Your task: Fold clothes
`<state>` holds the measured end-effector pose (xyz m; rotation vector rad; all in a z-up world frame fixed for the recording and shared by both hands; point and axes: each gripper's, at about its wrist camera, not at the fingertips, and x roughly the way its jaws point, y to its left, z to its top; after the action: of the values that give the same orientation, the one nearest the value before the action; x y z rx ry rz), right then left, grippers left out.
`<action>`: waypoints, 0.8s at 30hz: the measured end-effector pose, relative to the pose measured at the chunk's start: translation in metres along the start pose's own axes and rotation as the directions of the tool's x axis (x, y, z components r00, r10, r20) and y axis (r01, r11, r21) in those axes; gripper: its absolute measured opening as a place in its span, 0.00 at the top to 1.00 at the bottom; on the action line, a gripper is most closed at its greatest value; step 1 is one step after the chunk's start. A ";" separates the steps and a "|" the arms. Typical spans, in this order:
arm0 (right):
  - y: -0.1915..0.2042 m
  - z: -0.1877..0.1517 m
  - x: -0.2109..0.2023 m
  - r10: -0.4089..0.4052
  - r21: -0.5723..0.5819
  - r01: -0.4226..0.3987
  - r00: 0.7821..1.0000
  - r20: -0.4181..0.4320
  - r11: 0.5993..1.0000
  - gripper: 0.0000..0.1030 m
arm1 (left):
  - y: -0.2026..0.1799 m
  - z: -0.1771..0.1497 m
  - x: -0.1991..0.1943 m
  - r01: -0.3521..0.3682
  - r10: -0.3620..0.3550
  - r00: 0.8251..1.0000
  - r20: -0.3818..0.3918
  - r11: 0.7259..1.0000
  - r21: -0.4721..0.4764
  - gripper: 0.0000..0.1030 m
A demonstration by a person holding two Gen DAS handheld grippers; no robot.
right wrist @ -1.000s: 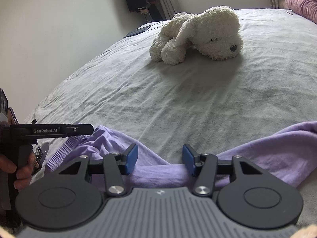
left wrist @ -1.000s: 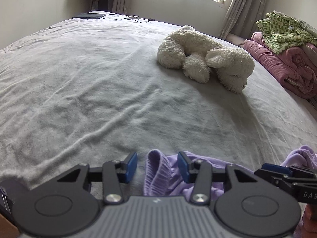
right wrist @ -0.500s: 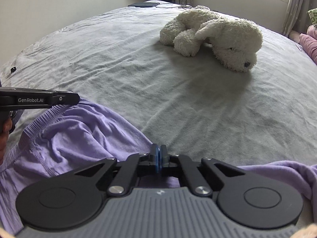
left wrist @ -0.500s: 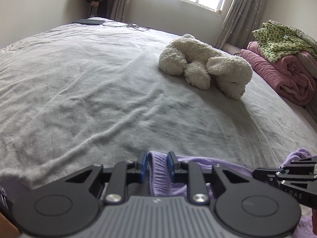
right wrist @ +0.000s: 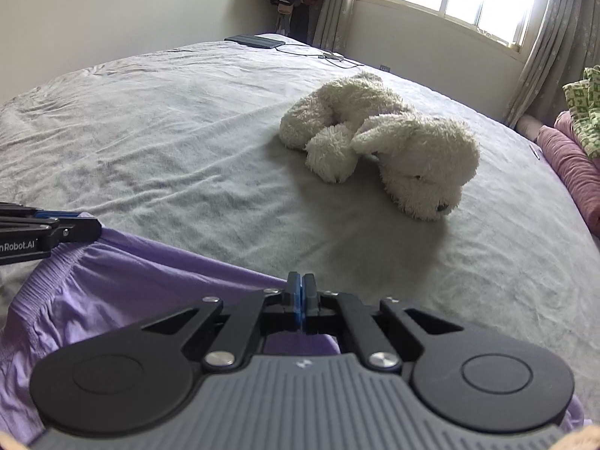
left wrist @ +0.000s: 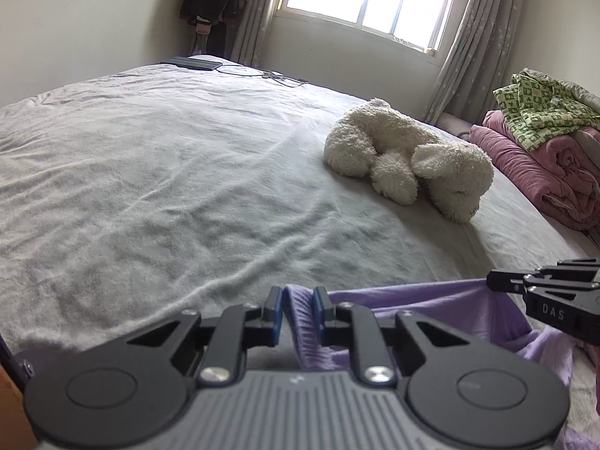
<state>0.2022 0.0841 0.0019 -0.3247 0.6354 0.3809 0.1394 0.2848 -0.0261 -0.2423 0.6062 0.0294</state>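
Grey bed, both grippers pinching purple garment
Left gripper fingers just closed on the ribbed hem, right gripper fingers clamp its edge, likely stretching it flat for folding.

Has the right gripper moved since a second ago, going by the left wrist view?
Yes. The right gripper has risen, shut on the purple garment, its tip now closer to the plush dog.

Ahead of you the grey bed lies open across its left and middle. To the right, 1 white plush dog sits in your way. Beyond it, piled pink blankets and a green patterned cloth crowd the right edge. A dark flat device and cable occupy the far corner.
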 end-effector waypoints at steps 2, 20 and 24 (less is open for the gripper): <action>0.002 0.004 0.005 -0.013 -0.011 0.013 1.000 0.014 1.000 1.00 | 0.000 0.000 -0.001 -0.017 0.017 1.000 0.016 1.000 0.007 0.84; 0.017 -0.006 0.061 -0.042 0.021 0.042 0.999 0.003 0.999 0.97 | -0.001 -0.004 0.005 -0.083 0.083 0.997 0.007 0.995 0.050 0.80; 0.000 -0.005 0.050 -0.018 0.097 0.019 1.000 -0.007 0.995 0.71 | -0.004 -0.002 -0.002 -0.096 0.094 0.995 0.039 0.993 0.062 0.60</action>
<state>0.2368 0.0944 -0.0331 -0.2390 0.6544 0.3302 0.1364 0.2806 -0.0257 -0.1511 0.5818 0.1059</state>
